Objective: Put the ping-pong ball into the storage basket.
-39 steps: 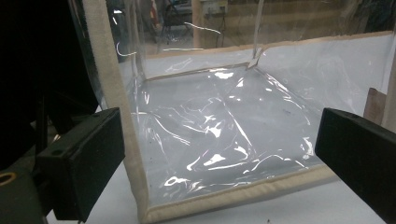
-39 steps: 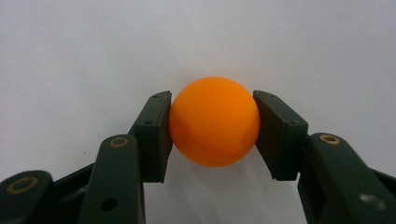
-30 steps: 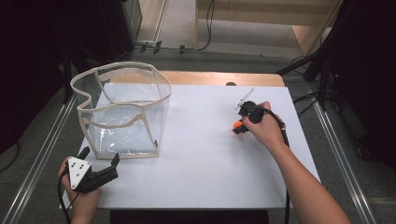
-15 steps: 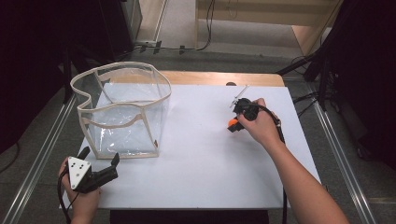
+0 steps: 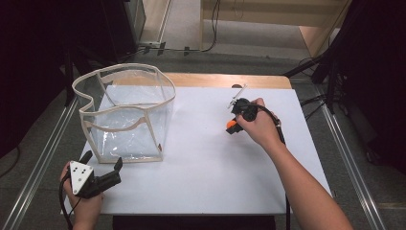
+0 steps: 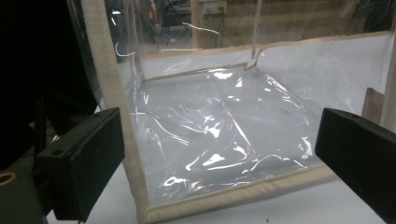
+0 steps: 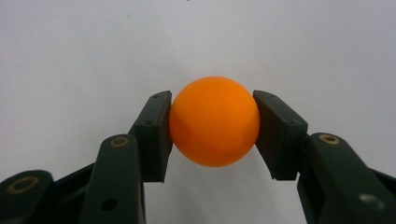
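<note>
While my right tongs (image 7: 212,128) point down at the white counter (image 5: 201,158), I see the orange ball (image 7: 214,121) seated squarely between their two black jaws, one pad pressed against each side of it. They are clamped on the ball, with the jaws closed only as far as its width allows. From the high view the ball (image 5: 231,125) shows as an orange spot at the tip of the right tongs (image 5: 234,123), over the right half of the counter and well apart from the clear plastic bin (image 5: 125,115). Whether the ball touches the counter or hangs just above it, I cannot tell.

My left tongs (image 5: 103,165) sit low at the near left corner of the counter, jaws spread wide and gripping nothing. Through their own camera the left tongs (image 6: 219,154) face the near wall of the clear bin (image 6: 210,135), close to its beige-trimmed bottom edge, with one jaw at either side of the view. The bin stands upright on the left half of the counter.
</note>
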